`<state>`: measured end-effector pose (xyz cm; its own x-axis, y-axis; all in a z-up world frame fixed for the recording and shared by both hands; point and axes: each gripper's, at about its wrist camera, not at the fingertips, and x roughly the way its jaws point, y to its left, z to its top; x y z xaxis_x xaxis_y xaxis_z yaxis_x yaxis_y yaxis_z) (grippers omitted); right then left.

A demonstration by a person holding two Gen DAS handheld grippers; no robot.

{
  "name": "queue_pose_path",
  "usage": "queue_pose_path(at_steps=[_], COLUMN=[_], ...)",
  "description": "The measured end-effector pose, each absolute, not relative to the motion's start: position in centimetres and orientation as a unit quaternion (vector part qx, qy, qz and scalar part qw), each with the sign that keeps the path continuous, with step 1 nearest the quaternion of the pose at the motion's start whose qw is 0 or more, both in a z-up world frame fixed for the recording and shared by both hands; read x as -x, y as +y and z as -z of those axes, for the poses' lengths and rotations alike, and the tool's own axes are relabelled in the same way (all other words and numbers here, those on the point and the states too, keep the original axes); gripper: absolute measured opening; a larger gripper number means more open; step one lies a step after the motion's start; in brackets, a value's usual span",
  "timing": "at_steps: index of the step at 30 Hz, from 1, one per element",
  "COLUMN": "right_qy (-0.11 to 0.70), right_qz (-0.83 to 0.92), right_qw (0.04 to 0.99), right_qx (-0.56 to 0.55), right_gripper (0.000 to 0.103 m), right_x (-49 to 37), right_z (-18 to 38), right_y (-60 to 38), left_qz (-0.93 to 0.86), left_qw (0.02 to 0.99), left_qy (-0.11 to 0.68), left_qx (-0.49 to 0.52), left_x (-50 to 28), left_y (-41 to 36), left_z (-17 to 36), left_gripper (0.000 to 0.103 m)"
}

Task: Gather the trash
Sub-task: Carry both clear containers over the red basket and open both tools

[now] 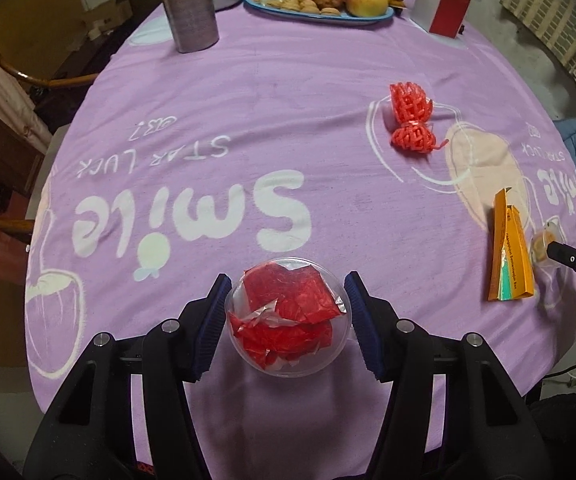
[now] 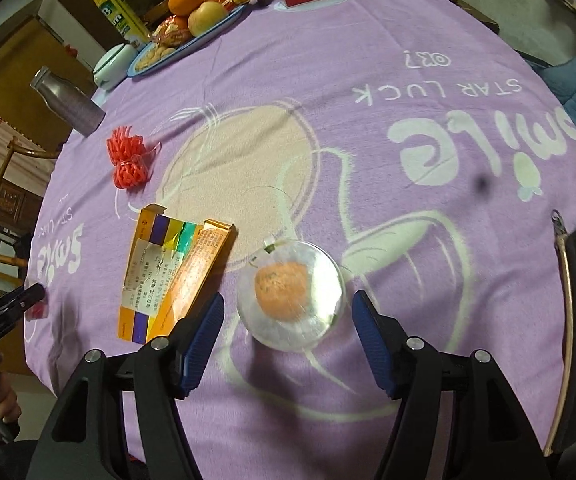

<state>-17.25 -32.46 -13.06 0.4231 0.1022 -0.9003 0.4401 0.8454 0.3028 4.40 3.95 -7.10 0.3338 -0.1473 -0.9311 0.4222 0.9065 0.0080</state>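
Observation:
In the left wrist view my left gripper point(image 1: 286, 294) is open around a clear plastic cup point(image 1: 288, 316) holding crumpled red wrappers; the fingers stand close beside its rim. A red foam fruit net point(image 1: 410, 122) lies far right. A flattened orange carton point(image 1: 510, 248) lies at the right edge. In the right wrist view my right gripper point(image 2: 288, 314) is open around a clear plastic lid point(image 2: 291, 294) with an orange piece inside, without touching. The orange carton point(image 2: 168, 276) lies just left of it, the red net point(image 2: 128, 158) farther left.
A purple tablecloth point(image 1: 248, 120) covers the round table. At the far side stand a metal bottle point(image 1: 190, 4), a blue plate point(image 1: 380, 18) with fruit and snacks, and a red-and-white box point(image 1: 442, 4). A wooden chair point(image 2: 0, 184) stands beside the table.

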Motion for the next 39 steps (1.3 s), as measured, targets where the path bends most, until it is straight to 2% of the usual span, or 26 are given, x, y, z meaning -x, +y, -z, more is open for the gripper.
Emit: queue_pose_path(at_steps=[10,11,12,14,26,29,33,39], right_qy=[0.535,0.537,0.536,0.53,0.43,0.422,0.422,0.438], right_qz=[0.119,0.122,0.121,0.117,0.186,0.17,0.1,-0.055], right_qw=[0.798,0.798,0.799,0.802,0.842,0.856,0.877,0.885], right_qx=[-0.25,-0.246,-0.245,-0.25,-0.266,-0.243,-0.205,-0.15], right_gripper=[0.066,0.064,0.055,0.055,0.055,0.055,0.055,0.055], right_x=[16.3,16.2,16.3,16.7,25.5,25.3,21.9,15.2], right_z=[13.8,13.9,13.9,13.7,6.0,4.7,3.5,3.0], right_y=[-32.5,-32.5,-32.4,-32.3,-31.2,-30.9,-30.4,-26.1], left_qz=[0.174,0.176,0.178,0.188,0.325,0.324,0.288,0.14], left_qw=[0.813,0.813,0.813,0.812,0.759,0.768,0.796,0.839], left_qy=[0.54,0.539,0.538,0.536,0.535,0.527,0.515,0.523], left_qx=[-0.13,-0.131,-0.131,-0.134,-0.177,-0.166,-0.133,-0.056], left_x=[-4.8,-4.9,-5.0,-5.2,-5.3,-4.7,-3.8,-1.8], left_y=[4.2,4.1,4.0,3.5,-4.8,-5.5,-3.6,5.8], left_z=[6.3,6.2,6.2,6.1,7.8,7.1,5.4,4.4], left_gripper=[0.058,0.058,0.058,0.058,0.058,0.058,0.058,0.058])
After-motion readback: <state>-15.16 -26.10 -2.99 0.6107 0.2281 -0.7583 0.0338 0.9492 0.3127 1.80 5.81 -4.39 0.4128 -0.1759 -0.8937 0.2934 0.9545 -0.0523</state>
